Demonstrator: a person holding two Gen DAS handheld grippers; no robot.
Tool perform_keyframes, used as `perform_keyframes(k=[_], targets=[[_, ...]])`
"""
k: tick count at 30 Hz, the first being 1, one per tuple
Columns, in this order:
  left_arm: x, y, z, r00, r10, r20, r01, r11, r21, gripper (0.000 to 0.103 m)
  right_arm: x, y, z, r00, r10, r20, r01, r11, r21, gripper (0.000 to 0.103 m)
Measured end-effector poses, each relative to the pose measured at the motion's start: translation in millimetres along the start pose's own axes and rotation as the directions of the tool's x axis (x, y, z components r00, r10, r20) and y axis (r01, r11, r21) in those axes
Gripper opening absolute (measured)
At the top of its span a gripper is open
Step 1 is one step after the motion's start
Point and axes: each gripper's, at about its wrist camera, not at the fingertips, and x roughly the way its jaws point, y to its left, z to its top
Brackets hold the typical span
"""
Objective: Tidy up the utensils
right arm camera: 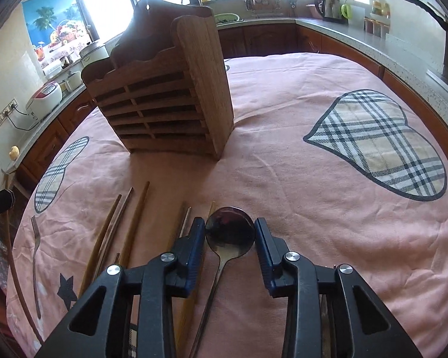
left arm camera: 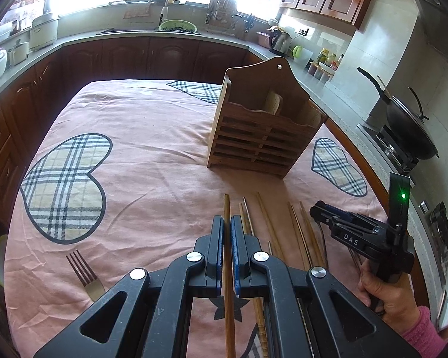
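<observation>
Both hand-held grippers work low over a counter draped in a pink cloth with plaid hearts, and they differ in state. Largest of the task's things is the wooden utensil holder, standing upright on the cloth beyond the row of utensils, its slatted front turned toward the cameras and its compartments open at the top; something pale already stands in one of them.

Nearer lies the row itself: several loose chopsticks roughly parallel, their long axes running away toward the holder, and a metal fork well apart on the left.

The left hand-held gripper is clenched on a single wooden chopstick, which runs straight between its pads and points toward the holder.

The right hand-held gripper is released, its jaws standing either side of the bowl of a metal spoon without pressing it. The spoon lies flat on the cloth, bowl away, handle running back under the gripper, so its long axis lines up with the fingers. The right hand is therefore the one placed for it; closing across the bowl or neck looks like the next step, then a lift toward the holder ahead and to the left.
</observation>
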Motion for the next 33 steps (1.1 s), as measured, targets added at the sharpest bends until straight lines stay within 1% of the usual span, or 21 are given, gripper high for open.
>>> perform_keyframes(k=[8, 13, 17, 24, 33], targets=[[-20.0, -11.4, -0.2, 0.999, -0.017, 0.038, 0.017, 1.0, 0.02, 0.003, -43.9, 0.0, 6.3, 0.995, 0.027, 0.091, -0.029, 0.999, 0.02, 0.034], [-37.5, -18.1, -0.5, 0.997, -0.026, 0.072, 0.023, 0.999, 0.033, 0.004, -78.2, 10.2, 16.2, 0.984, 0.049, 0.169, -0.05, 0.999, 0.004, 0.034], [-50.1, -20.3, -1.8, 0.995, -0.03, 0.09, 0.026, 0.999, 0.039, 0.004, -98.5, 18.6, 24.0, 0.975, 0.062, 0.214, -0.059, 0.998, -0.019, 0.033], [-64.0, -22.1, -2.7, 0.993, -0.032, 0.11, 0.028, 0.999, 0.042, 0.004, -118.0, 25.7, 31.9, 0.962, 0.075, 0.261, -0.069, 0.997, -0.034, 0.033], [-69.5, -20.4, -0.5, 0.992, -0.034, 0.118, 0.03, 0.999, 0.038, 0.004, -125.1, 30.4, 38.7, 0.954, 0.085, 0.289, -0.075, 0.996, -0.043, 0.032]])
